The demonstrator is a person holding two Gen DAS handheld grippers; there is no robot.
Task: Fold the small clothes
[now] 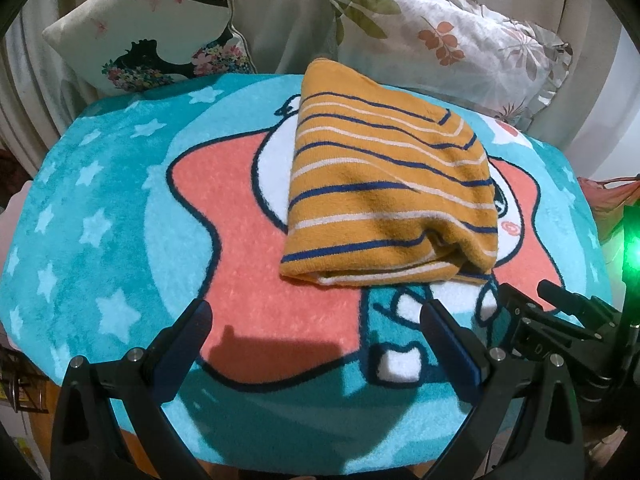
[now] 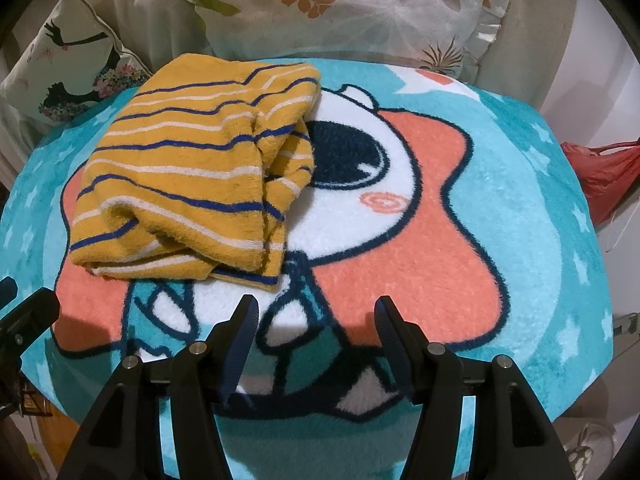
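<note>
A small mustard-yellow garment with blue and white stripes point(image 1: 392, 196) lies folded in a compact bundle on a round turquoise cartoon rug point(image 1: 120, 208). It also shows in the right wrist view point(image 2: 192, 176), left of centre on the rug point(image 2: 540, 200). My left gripper point(image 1: 316, 320) is open and empty, hovering just in front of the bundle's near edge. My right gripper point(image 2: 316, 316) is open and empty, to the right of and nearer than the bundle. The right gripper also shows at the right edge of the left wrist view point(image 1: 560, 312).
Two cushions lean behind the rug: a white one with a dark figure print point(image 1: 148, 28) and a leaf-print one point(image 1: 448, 40). A red bag point(image 2: 604, 176) sits off the rug's right side. A green light point(image 1: 632, 248) glows at the right edge.
</note>
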